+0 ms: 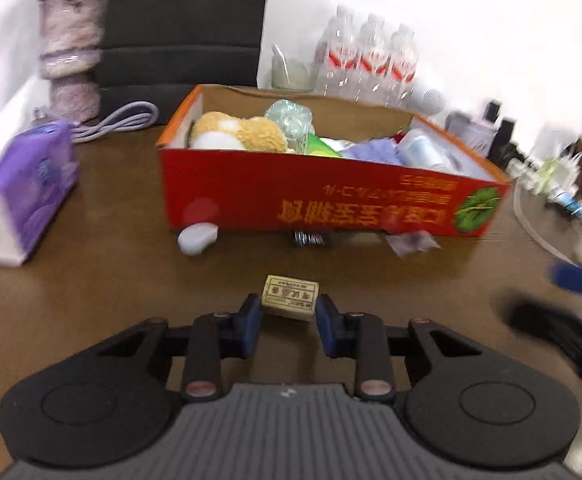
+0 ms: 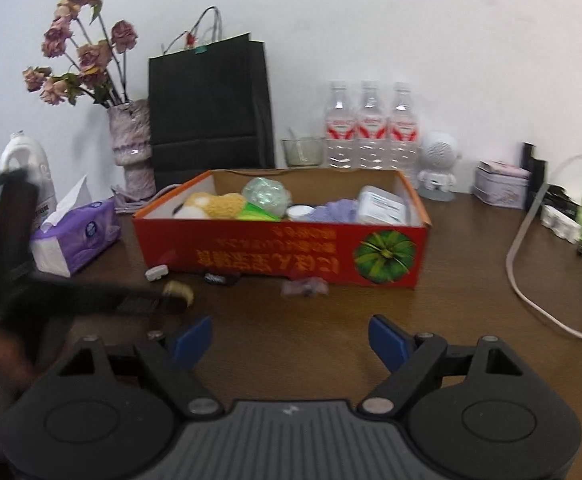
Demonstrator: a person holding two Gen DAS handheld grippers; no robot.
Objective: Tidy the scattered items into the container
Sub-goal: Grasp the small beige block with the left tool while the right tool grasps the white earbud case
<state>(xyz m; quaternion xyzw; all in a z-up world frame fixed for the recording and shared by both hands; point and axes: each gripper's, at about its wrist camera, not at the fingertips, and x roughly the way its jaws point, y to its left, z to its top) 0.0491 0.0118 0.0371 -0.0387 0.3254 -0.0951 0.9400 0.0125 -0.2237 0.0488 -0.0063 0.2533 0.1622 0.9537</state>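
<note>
A red cardboard box (image 1: pixel 311 196) sits on the brown table, holding a plush toy, a crumpled bottle, a purple cloth and other items; it also shows in the right wrist view (image 2: pixel 251 248). My left gripper (image 1: pixel 289 312) has its blue pads on either side of a small tan eraser (image 1: pixel 289 297), with small gaps visible. Along the box's front lie a white oval item (image 1: pixel 197 239), a dark binder clip (image 1: pixel 309 238) and a crumpled wrapper (image 1: pixel 411 242). My right gripper (image 2: pixel 291 340) is open and empty above bare table. The left gripper appears blurred at left in the right wrist view (image 2: pixel 177 292).
A purple tissue pack (image 2: pixel 75 240) lies left of the box. A vase of dried flowers (image 2: pixel 133 148), a black paper bag (image 2: pixel 211 108), three water bottles (image 2: pixel 371 128), a glass bowl and a white figurine line the back wall. A white cable (image 2: pixel 531 280) curves at right.
</note>
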